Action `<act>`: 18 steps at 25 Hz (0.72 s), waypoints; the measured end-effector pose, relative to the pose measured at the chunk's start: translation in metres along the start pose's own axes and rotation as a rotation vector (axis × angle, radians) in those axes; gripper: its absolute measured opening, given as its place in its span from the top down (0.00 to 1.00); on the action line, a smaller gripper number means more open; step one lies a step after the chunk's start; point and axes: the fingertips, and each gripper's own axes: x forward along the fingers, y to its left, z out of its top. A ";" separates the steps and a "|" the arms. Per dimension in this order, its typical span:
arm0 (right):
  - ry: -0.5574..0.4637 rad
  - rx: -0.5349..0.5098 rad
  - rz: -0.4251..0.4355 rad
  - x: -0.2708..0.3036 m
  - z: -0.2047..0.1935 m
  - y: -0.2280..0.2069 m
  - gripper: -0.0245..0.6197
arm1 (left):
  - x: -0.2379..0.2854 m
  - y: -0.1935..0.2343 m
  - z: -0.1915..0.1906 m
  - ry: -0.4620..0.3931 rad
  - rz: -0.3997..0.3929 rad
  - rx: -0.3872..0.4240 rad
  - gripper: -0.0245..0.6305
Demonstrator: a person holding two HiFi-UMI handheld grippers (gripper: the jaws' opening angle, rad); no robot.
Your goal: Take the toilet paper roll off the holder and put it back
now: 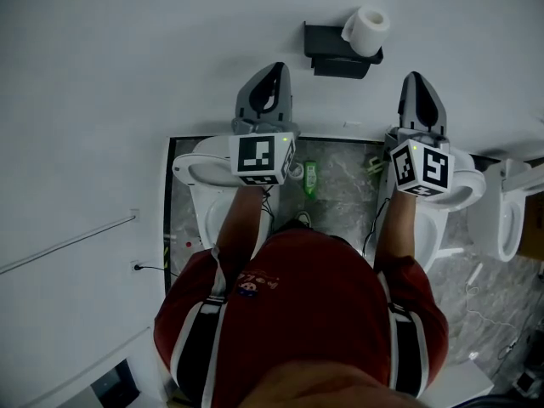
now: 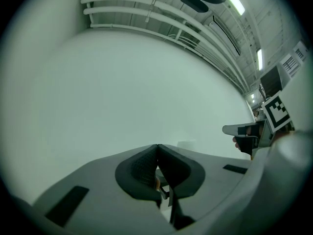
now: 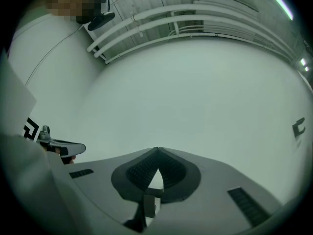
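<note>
The white roll (image 1: pixel 367 29) sits on the right end of the holder (image 1: pixel 333 51), touching it, with its hollow core showing at the end turned up toward the head view. The holder is a black, boxy bracket fixed to the white wall (image 1: pixel 127 75).

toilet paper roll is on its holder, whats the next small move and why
Probably open the right gripper and ease it toward the toilet paper roll. The roll sits on the dark holder on the wall, untouched, and the right gripper, the nearer one, has its jaws shut on nothing.
</note>
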 end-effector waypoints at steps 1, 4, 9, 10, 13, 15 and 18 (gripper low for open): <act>0.003 0.003 0.009 0.006 -0.001 0.000 0.95 | 0.005 0.002 0.000 0.001 0.005 -0.001 0.93; 0.014 0.017 0.040 0.021 -0.005 -0.003 0.95 | 0.017 0.004 -0.002 0.010 0.024 -0.001 0.93; 0.024 0.041 0.115 0.044 -0.015 -0.017 0.95 | 0.034 -0.004 -0.013 0.026 0.088 0.003 0.93; 0.023 0.048 0.132 0.049 -0.017 -0.021 0.95 | 0.038 -0.005 -0.015 0.029 0.106 0.007 0.93; 0.031 0.063 0.180 0.064 -0.023 -0.029 0.95 | 0.045 -0.008 -0.020 0.041 0.153 0.021 0.93; 0.034 0.067 0.212 0.072 -0.026 -0.032 0.95 | 0.048 -0.008 -0.023 0.046 0.185 0.029 0.93; 0.039 0.077 0.247 0.083 -0.031 -0.033 0.95 | 0.053 -0.007 -0.023 0.045 0.219 0.035 0.93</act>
